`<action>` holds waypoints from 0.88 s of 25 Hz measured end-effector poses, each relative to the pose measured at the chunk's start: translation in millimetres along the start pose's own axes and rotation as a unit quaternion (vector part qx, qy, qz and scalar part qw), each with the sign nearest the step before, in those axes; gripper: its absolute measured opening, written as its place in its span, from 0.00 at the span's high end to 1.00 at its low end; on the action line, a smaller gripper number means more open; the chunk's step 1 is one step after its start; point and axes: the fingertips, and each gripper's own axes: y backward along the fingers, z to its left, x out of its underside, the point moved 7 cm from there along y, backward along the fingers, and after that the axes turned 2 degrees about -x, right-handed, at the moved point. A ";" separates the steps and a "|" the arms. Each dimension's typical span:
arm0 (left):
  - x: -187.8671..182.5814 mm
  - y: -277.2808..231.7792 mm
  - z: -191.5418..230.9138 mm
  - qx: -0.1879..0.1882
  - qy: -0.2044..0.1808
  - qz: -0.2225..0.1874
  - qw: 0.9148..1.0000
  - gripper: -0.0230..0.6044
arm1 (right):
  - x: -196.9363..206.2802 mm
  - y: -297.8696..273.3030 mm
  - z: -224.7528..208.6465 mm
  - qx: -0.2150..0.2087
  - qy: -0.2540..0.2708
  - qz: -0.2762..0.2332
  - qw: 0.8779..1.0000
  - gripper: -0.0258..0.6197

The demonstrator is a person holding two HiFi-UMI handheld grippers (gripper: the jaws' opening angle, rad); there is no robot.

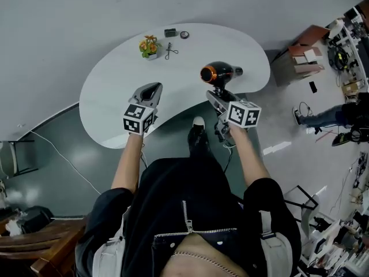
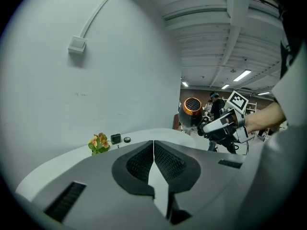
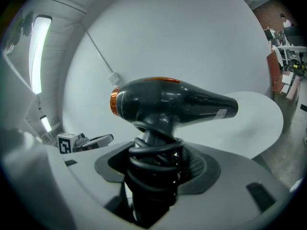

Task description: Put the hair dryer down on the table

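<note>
Above table (image 1: 109, 97), holding dryer (image 1: 221, 73) by handle in clamped right gripper (image 1: 217, 98), with left gripper (image 1: 151, 89) closed empty; yet to lower and release

No words, brand names or numbers can be read anywhere. The black hair dryer (image 3: 172, 104) with an orange ring has a small pale sticker (image 3: 220, 113) on its nozzle, but the print is too small to make out. The white cube (image 1: 138, 119) on the left gripper (image 1: 152, 88) and the matching white cube (image 1: 244, 113) on the right gripper (image 1: 217, 93) show black-and-white square code patterns, not letters or digits.
</note>
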 end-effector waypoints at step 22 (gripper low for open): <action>-50.9 -154.5 53.0 -0.083 0.065 0.020 0.994 0.93 | -154.7 -109.0 -125.5 -0.030 0.041 0.053 0.997 0.54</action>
